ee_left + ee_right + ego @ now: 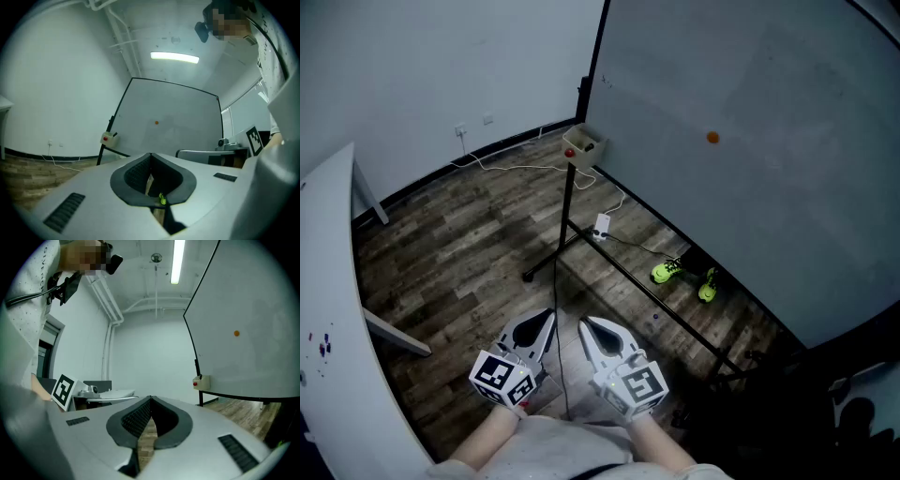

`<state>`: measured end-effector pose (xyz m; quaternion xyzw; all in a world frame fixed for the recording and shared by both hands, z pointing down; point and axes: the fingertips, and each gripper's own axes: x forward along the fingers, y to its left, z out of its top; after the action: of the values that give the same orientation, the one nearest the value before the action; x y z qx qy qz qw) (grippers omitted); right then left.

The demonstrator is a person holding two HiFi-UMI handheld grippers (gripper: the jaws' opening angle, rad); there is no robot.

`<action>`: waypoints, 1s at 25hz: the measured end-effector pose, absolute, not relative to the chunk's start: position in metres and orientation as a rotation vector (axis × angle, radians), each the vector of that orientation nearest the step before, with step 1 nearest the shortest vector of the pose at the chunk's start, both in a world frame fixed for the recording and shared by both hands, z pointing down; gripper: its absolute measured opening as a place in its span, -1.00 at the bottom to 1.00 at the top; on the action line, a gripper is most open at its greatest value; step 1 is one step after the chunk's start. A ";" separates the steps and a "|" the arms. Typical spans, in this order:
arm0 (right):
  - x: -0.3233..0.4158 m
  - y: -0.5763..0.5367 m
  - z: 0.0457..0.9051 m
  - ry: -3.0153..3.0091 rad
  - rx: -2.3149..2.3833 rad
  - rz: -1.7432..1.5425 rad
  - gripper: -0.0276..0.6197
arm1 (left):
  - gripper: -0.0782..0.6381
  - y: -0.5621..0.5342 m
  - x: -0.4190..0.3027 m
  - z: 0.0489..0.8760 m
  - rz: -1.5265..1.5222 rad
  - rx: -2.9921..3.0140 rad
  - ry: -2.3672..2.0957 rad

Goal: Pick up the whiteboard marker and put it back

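Observation:
A cream holder box with a red item in it hangs at the whiteboard's left corner, on top of the black stand. I cannot make out a marker in any view. The box also shows in the left gripper view and in the right gripper view. My left gripper and right gripper are held side by side low in the head view, far short of the board. Both point level, with jaws together and nothing between them, as the left gripper and right gripper show in their own views.
An orange magnet sticks to the board. The black stand's legs run across the wooden floor. Two green shoes lie under the board. A white cable and power strip lie near the stand. A white table fills the left edge.

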<state>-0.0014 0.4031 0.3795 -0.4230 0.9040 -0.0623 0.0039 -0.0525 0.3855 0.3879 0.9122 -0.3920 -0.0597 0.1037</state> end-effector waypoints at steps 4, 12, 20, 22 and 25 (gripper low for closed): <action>-0.011 0.394 0.376 2.831 -1.326 -0.169 -0.86 | -0.74 0.378 -0.061 0.388 -0.179 2.688 -1.154; -0.021 0.381 0.382 2.848 -1.362 -0.152 -0.86 | -0.74 0.360 -0.074 0.392 -0.184 2.682 -1.142; -0.015 0.336 0.395 2.827 -1.391 -0.193 -0.85 | -0.74 0.321 -0.080 0.404 -0.205 2.640 -1.163; -0.014 0.316 0.397 2.833 -1.372 -0.193 -0.85 | -0.74 0.302 -0.082 0.408 -0.206 2.626 -1.192; -0.013 0.281 0.396 2.848 -1.336 -0.167 -0.85 | -0.74 0.269 -0.081 0.410 -0.219 2.612 -1.227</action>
<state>-0.0125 0.2810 0.3964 -0.4241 0.9040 -0.0530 -0.0045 -0.0814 0.2685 0.4100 0.8956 -0.4208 -0.0749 0.1232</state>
